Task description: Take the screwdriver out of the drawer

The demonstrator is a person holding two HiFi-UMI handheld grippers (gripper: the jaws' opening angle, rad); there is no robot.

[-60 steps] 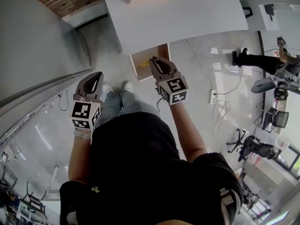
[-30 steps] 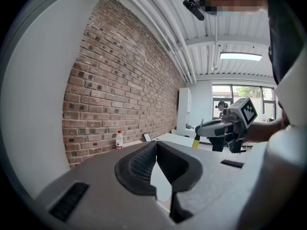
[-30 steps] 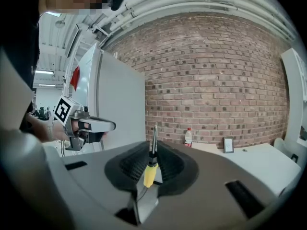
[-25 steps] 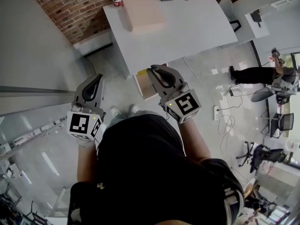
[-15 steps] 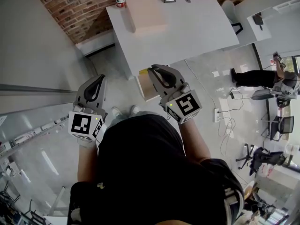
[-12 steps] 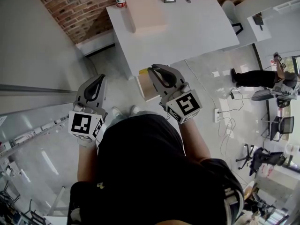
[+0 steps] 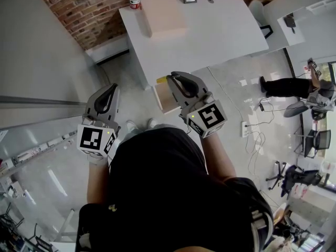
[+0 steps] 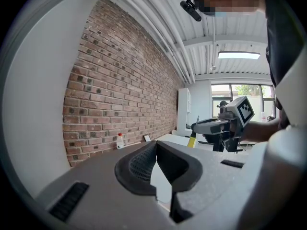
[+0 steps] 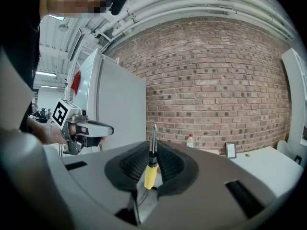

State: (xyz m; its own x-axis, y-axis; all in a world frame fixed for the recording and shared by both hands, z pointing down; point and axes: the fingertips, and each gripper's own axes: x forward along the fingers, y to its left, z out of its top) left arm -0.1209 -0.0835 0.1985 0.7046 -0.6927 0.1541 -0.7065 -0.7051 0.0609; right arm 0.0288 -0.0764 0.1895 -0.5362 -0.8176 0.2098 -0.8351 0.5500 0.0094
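While my right gripper [image 9: 153, 150] pinches the screwdriver [image 9: 150, 172] over the open drawer [image 7: 164, 103] beside the desk [image 7: 210, 30] edge, my left gripper [image 8: 156, 146] hangs pressed together, empty, well apart. Yellow handle, thin metal shaft upright.

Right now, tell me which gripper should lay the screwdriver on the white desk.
Right. The right gripper is shut on the screwdriver and sits nearer the desk; the left gripper is shut on nothing.
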